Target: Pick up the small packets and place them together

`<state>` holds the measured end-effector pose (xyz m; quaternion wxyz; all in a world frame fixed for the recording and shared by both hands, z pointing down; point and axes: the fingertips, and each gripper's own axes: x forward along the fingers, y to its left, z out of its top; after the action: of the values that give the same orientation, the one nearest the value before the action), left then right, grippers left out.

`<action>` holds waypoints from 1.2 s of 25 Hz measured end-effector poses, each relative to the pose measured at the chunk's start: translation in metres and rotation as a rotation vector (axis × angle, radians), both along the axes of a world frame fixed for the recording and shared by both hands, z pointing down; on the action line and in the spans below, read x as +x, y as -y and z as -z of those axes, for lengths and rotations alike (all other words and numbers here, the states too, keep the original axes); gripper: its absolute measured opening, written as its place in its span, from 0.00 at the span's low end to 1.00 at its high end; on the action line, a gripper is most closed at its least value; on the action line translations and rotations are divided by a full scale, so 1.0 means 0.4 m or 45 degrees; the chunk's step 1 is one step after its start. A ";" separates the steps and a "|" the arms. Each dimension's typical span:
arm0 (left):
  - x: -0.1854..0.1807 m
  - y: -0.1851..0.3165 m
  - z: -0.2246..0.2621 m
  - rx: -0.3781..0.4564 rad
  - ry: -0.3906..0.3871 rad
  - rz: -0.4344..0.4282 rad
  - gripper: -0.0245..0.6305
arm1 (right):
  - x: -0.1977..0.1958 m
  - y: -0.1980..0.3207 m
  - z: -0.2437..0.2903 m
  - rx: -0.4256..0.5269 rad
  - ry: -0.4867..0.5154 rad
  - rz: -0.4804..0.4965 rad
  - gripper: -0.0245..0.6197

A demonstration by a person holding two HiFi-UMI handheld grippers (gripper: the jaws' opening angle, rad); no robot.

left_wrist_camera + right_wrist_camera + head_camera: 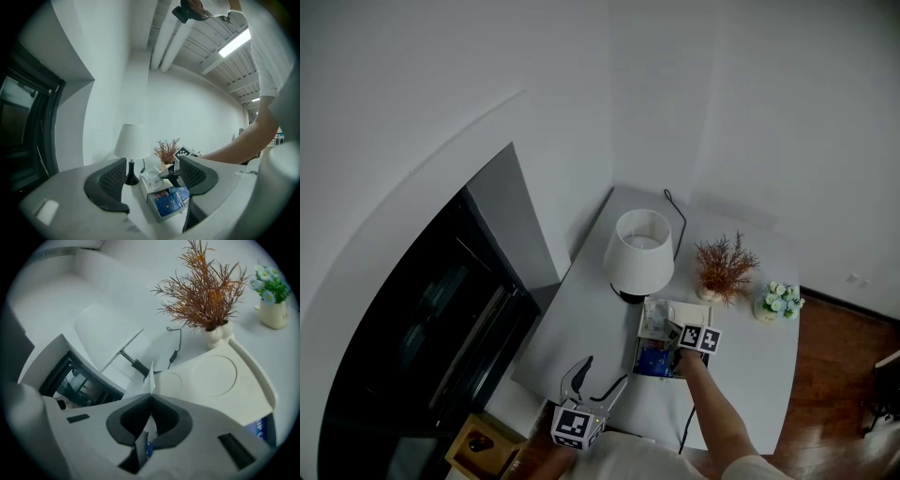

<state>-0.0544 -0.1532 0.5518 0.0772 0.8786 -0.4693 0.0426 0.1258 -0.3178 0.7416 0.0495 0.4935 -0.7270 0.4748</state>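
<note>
The small white packet is pinched in my right tongs. Their pads are closed flat on it, and it shows edge-on as a thin sliver sticking out past the tips. I hold it over the white box, which sits toward the near edge of the worktop, right of the middle. Inside the box lie the other packets: blue ones in the near compartment and white ones in the one behind.

My left tongs hang at the near edge of the worktop, left of the box. They are spread wide with nothing between them, and they point at the box along the surface.

Just behind the box stands a lamp with a white shade, close enough to crowd the far side. Its cable trails to the far edge. To the right of the lamp, just beyond the box's far right corner, is a dried rust-coloured sprig in a pale vase. A small pot of pale flowers sits by the right edge. A dark glass panel runs along the left side, off the worktop.
</note>
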 end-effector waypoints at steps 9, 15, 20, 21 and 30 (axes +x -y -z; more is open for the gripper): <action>-0.006 0.001 -0.004 -0.001 0.002 -0.003 0.57 | 0.013 -0.006 -0.047 -0.104 -0.206 0.002 0.10; 0.006 0.001 -0.003 -0.002 0.003 -0.020 0.57 | 0.052 -0.004 -0.038 -0.045 -0.507 0.029 0.39; 0.003 0.004 0.000 0.012 0.007 -0.027 0.57 | 0.018 -0.007 0.111 0.351 -0.729 0.168 0.45; -0.001 0.006 0.002 0.016 0.006 -0.025 0.57 | 0.000 -0.016 0.165 0.477 -0.759 0.202 0.45; -0.015 0.023 0.013 0.044 -0.007 -0.018 0.57 | -0.031 -0.232 0.536 1.055 -0.507 0.026 0.45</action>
<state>-0.0605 -0.1625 0.5467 0.0629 0.8833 -0.4634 0.0328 0.1133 -0.2250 0.5271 -0.0088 0.5461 -0.8367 0.0396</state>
